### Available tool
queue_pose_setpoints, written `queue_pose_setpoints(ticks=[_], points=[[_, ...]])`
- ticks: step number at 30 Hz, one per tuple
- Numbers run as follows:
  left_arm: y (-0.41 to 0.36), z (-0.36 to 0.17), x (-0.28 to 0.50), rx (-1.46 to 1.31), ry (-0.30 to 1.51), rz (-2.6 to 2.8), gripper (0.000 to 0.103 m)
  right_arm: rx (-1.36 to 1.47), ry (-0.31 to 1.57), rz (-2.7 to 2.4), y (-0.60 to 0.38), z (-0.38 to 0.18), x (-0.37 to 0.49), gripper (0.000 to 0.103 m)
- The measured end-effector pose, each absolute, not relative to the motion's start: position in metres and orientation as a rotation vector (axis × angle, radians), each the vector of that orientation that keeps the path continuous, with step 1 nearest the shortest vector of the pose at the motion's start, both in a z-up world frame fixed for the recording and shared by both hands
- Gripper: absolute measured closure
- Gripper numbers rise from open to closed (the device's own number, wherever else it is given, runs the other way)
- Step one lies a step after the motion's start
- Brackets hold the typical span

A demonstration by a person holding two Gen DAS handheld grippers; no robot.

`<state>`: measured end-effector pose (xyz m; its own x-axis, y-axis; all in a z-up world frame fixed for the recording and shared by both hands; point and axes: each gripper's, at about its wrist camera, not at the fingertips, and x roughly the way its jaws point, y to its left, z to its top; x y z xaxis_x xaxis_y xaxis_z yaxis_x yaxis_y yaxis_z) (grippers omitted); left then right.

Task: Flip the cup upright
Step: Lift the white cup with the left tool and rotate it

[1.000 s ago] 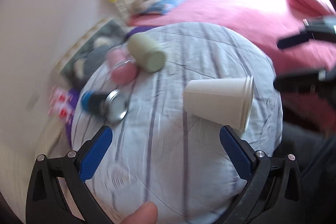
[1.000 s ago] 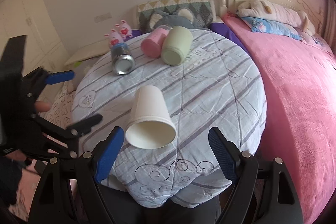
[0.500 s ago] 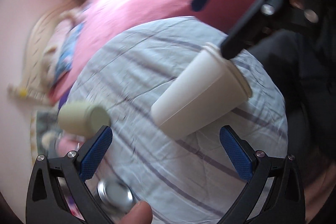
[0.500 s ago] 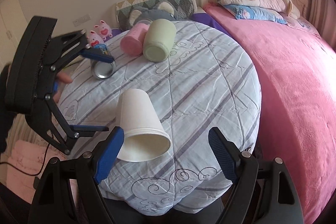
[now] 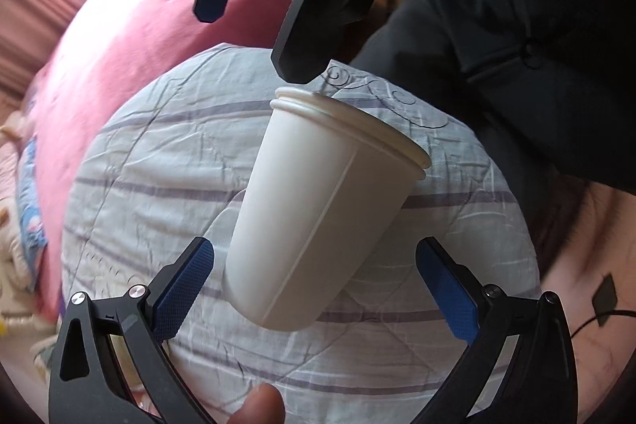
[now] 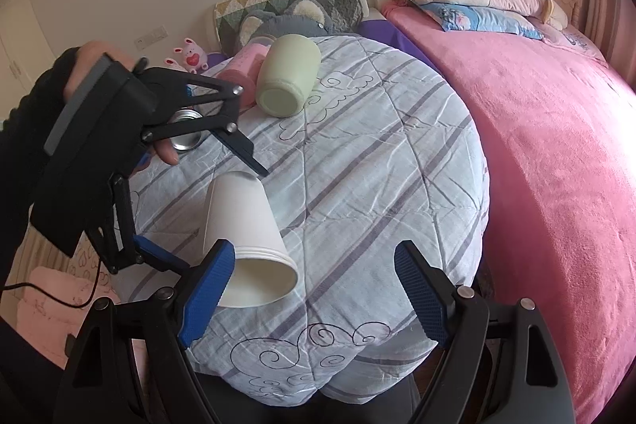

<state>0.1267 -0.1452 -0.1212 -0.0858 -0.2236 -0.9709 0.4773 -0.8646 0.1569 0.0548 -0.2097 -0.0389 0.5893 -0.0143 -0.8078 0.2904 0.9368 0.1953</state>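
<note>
Cup [image 6: 244,225], white paper, lies on its side on the striped quilt [image 6: 377,161] covering the round table, mouth toward the right wrist cam, closed base toward the left one. L gripper [image 5: 316,289]: jaws spread wide, base of cup sits between the blue pads w/ a gap each side, no contact seen. R gripper [image 6: 314,291]: jaws likewise apart, nothing held; its left pad overlaps the cup rim in view, contact can't be confirmed. Also on quilt, far side, well apart from cup: green jar [image 6: 288,80] on its side, pink jar [image 6: 242,74] just beside it, metal-lidded can [image 6: 187,134] partly hidden behind L gripper. Pink bedspread [image 6: 556,146] adjoins table.
</note>
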Motion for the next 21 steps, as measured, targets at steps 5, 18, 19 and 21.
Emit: queue_pose_setpoints(ticks=[5,18,19,21], points=[[-0.154,-0.113,0.126,1.762,0.295,-2.084,0.011,0.345,0.927,-0.173,-0.217,-0.042,0.053,0.020],[-0.152,-0.133,0.107,1.943,0.344,-2.120,0.013,0.374,0.940,-0.133,-0.229,-0.052,0.054,0.020],[-0.151,-0.134,0.107,1.944,0.347,-2.123,0.014,0.371,0.940,-0.129,-0.229,-0.052,0.054,0.020],[-0.152,-0.133,0.108,1.939,0.365,-2.132,0.025,0.366,0.942,-0.124,-0.230,-0.053,0.053,0.020]])
